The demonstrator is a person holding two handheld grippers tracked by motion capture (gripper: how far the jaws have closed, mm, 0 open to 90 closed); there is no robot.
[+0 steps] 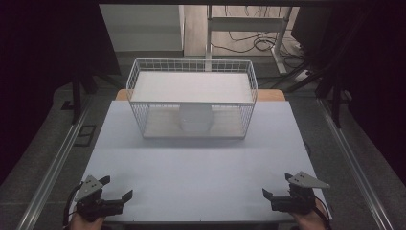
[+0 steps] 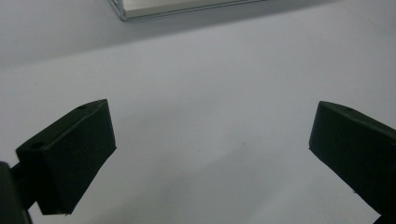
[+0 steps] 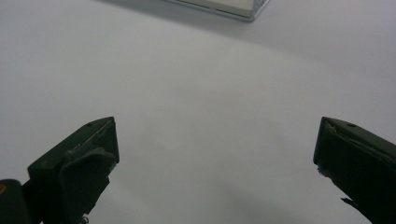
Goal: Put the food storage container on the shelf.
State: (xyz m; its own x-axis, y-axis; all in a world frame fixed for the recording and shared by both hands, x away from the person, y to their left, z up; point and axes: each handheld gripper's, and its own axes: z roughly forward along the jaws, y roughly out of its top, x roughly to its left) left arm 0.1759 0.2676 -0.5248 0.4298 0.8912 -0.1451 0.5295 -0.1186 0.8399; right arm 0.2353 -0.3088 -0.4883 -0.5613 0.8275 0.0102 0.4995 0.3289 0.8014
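A white wire basket (image 1: 191, 98) stands at the far middle of the pale table (image 1: 191, 167), with a flat white panel (image 1: 191, 86) across its top. Inside it, seen through the front mesh, sits a white rounded object (image 1: 195, 119); I cannot tell what it is. My left gripper (image 1: 116, 187) is at the near left corner of the table, open and holding nothing. My right gripper (image 1: 276, 185) is at the near right corner, also open. In the left gripper view the gripper (image 2: 210, 135) spreads wide over bare table, as does the gripper (image 3: 215, 154) in the right gripper view.
A basket corner (image 2: 140, 9) shows at the top of the left gripper view, and another basket corner (image 3: 233, 7) in the right gripper view. Metal rails (image 1: 52, 163) run along the floor on both sides. Desk legs and cables (image 1: 258, 43) lie beyond the table.
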